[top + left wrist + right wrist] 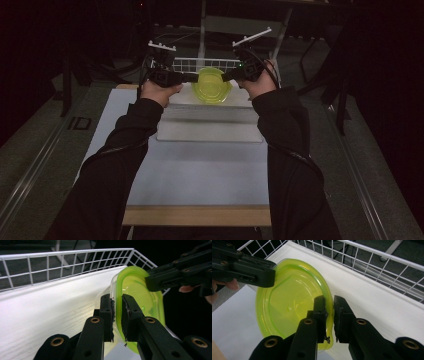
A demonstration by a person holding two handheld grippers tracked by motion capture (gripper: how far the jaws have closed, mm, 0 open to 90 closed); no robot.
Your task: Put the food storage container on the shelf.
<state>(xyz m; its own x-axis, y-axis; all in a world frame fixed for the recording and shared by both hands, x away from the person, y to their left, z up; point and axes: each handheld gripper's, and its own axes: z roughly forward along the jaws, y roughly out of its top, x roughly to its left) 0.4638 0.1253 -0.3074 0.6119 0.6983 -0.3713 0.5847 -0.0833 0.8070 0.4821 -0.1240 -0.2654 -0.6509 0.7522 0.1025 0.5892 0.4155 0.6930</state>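
— How was the left gripper [192, 77] set?
— Clamped on the green lid's [212, 85] left rim, at the table's far side, before the wire basket [207, 63].
— The right gripper [226, 76]?
— Pinched onto the right rim. No writing could be read.

One green lid [212, 85], one wire basket [200, 63], two tools, perhaps one tray [210, 131].

No readable text or markings anywhere.
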